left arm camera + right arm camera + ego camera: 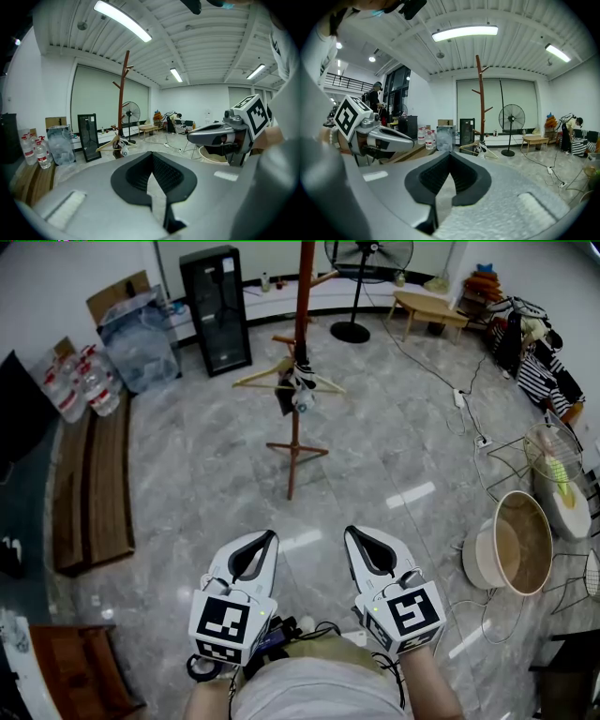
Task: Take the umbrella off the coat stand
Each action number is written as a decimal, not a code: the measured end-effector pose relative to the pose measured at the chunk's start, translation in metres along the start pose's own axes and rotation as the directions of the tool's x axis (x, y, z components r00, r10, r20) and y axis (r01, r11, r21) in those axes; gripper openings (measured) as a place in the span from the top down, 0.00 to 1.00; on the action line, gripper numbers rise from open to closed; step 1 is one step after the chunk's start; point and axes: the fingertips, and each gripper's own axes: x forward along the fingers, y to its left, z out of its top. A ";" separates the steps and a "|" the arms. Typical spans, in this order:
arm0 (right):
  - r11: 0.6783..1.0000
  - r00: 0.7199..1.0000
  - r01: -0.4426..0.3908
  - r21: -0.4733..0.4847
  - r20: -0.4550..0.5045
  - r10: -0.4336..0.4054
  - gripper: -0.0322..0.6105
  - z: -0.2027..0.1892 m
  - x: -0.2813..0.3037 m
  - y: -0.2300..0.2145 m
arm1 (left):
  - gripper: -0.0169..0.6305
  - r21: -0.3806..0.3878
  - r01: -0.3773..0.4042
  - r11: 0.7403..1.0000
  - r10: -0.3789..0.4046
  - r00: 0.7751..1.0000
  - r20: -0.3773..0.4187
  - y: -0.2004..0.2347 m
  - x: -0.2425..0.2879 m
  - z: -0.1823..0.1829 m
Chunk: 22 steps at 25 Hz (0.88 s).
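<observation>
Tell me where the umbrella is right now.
The umbrella hangs on the coat stand at the head view's upper centre, among the wooden hangers, right of the black cabinet.

The brown wooden coat stand [303,306] stands upright on the floor in the upper centre of the frame. A small folded black-and-white umbrella [302,388] hangs against its pole, just above the legs.

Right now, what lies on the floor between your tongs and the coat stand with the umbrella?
Only bare marble floor, per the head view, between the left tongs, the right tongs and the coat stand.
</observation>
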 end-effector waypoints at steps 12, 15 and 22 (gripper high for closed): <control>0.995 0.999 -0.026 0.092 0.040 0.022 0.96 0.006 -0.006 -0.003 | 0.96 -0.031 0.013 0.999 -0.013 1.000 0.007 -0.007 0.004 0.004; 0.992 0.998 -0.045 0.116 0.049 0.040 0.87 0.005 -0.008 -0.004 | 0.91 -0.030 0.023 0.999 -0.023 1.000 0.003 -0.013 0.007 0.004; 0.991 0.997 -0.056 0.124 0.056 0.050 0.81 0.005 -0.014 -0.007 | 0.84 -0.031 0.043 0.999 -0.042 0.999 0.021 -0.022 0.010 0.012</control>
